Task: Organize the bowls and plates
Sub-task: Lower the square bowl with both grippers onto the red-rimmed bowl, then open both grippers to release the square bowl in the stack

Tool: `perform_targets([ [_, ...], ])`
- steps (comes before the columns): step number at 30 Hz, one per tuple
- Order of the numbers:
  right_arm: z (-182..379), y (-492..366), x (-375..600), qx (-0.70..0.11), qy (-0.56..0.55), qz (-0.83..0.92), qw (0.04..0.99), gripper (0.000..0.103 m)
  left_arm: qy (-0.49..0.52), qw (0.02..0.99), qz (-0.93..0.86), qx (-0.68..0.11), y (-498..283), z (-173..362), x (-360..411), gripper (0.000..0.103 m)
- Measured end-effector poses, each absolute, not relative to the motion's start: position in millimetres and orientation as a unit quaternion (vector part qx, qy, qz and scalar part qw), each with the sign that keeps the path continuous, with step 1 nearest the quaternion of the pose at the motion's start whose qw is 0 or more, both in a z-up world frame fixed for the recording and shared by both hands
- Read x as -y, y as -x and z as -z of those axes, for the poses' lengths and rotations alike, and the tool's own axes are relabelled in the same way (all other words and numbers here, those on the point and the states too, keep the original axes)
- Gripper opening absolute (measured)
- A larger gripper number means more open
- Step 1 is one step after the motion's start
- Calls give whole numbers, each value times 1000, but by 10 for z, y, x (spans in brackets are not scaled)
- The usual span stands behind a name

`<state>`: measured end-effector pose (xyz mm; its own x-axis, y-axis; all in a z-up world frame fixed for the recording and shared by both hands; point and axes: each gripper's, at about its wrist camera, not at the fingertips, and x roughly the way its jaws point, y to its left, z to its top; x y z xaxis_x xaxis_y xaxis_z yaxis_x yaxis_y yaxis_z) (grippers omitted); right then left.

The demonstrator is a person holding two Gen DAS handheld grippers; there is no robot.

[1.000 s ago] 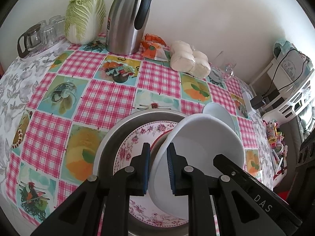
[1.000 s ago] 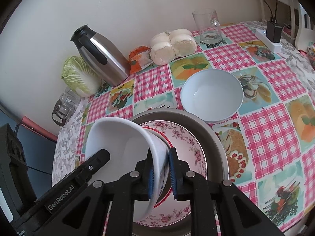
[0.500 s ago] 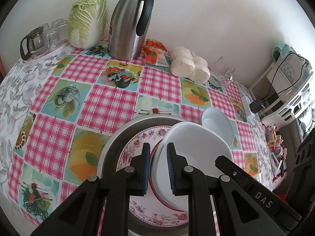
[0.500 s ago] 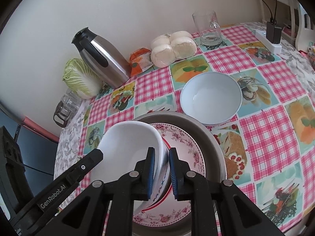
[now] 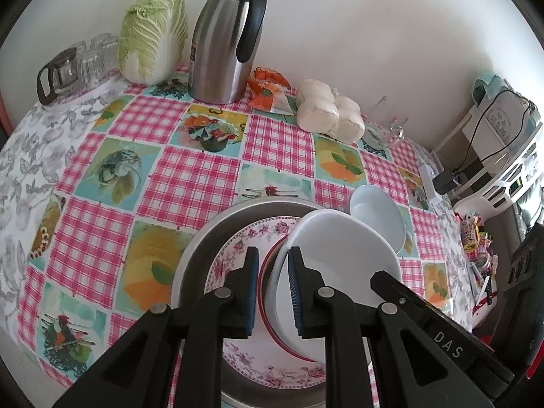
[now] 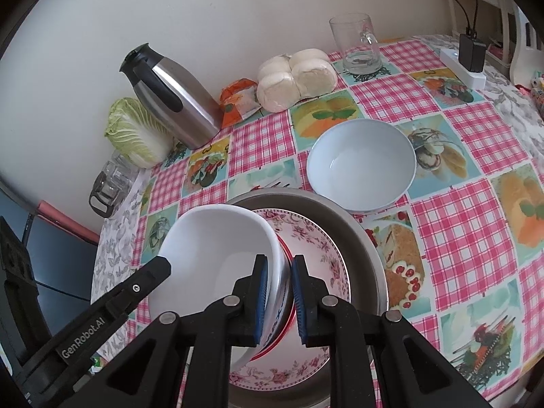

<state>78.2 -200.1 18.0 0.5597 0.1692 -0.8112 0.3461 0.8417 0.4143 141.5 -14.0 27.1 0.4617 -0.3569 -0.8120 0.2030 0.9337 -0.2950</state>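
Note:
A white bowl (image 5: pixel 340 261) (image 6: pixel 217 255) with a red band low on its outer wall hangs tilted over a floral plate (image 5: pixel 238 251) (image 6: pixel 323 255). The plate lies in a round metal basin (image 5: pixel 204 238) (image 6: pixel 367 238). My left gripper (image 5: pixel 273 255) is shut on the bowl's left rim, one pad inside and one outside. On the opposite rim my right gripper (image 6: pixel 278 261) is shut the same way. Whether the bowl touches the plate I cannot tell. A pale blue bowl (image 5: pixel 377 214) (image 6: pixel 360 166) stands upright on the tablecloth just behind the basin to the right.
Along the wall stand a steel thermos jug (image 5: pixel 224 44), a cabbage (image 5: pixel 153 34), upturned glasses (image 5: pixel 68 71), an orange packet (image 5: pixel 268 91), bagged buns (image 5: pixel 326 112) and a glass mug (image 6: pixel 357 44). A power strip (image 6: pixel 465 68) lies at the table's right edge.
The white bowl has come down toward the floral plate and lies less steeply tilted. Both grippers have kept their hold on its rim.

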Motion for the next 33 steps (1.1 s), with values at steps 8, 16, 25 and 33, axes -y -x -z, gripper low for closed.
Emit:
perform_targets([
  [8,-392,-709,2014,-440,-260,66,857,40,86,860,143,-482,-1378,-397,28,52],
  [16,-522,-683,2002,-428,-207,109,873,66,76,865,105,-485,-1396,-421,-77,79],
  [25,-536,-676,1970,-424,-181,108,881,85,59,877,76,-471,-1398,-422,-140,89],
  [33,-521,-689,1954,-425,-178,99,882,103,62,888,44,-454,-1396,-436,-213,103],
])
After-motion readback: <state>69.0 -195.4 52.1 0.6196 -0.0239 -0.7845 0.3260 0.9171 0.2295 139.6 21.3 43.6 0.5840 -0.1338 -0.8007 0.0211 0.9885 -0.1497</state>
